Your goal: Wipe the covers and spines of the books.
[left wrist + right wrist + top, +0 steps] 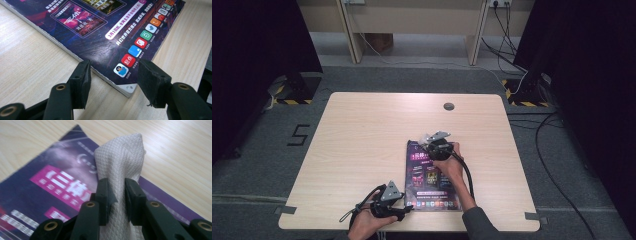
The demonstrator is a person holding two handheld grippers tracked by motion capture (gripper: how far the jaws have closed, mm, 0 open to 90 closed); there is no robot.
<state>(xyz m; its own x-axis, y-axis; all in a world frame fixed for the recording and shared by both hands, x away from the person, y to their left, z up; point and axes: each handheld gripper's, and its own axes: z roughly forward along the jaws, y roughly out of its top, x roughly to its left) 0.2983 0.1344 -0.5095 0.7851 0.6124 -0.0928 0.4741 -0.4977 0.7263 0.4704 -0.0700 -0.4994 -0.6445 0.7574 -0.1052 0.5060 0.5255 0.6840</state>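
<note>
Toward the near edge of the pale wooden table (362, 130), slightly right of centre, lies the glossy purple magazine (430, 175) with its printed cover facing up; you are wiping that cover. Your right gripper (116, 191) pinches a bunched white embossed paper towel (120, 162), jaws pressed into its folds, and holds it over the cover's 12 o'clock end, near the pink title block. Your left gripper (112, 80) sits at the magazine's 7 o'clock corner with its jaws spread, one to each side of that corner and squeezing nothing; whether a pad rests on the cover I cannot tell. It looks placed to keep the magazine from sliding.

By my reading the wipe is under way at the far end. Next, draw the towel toward 6 o'clock along the cover with light, even pressure, keeping the pinch firm so the towel does not slip out, and keep your left gripper steady at the corner.
</note>
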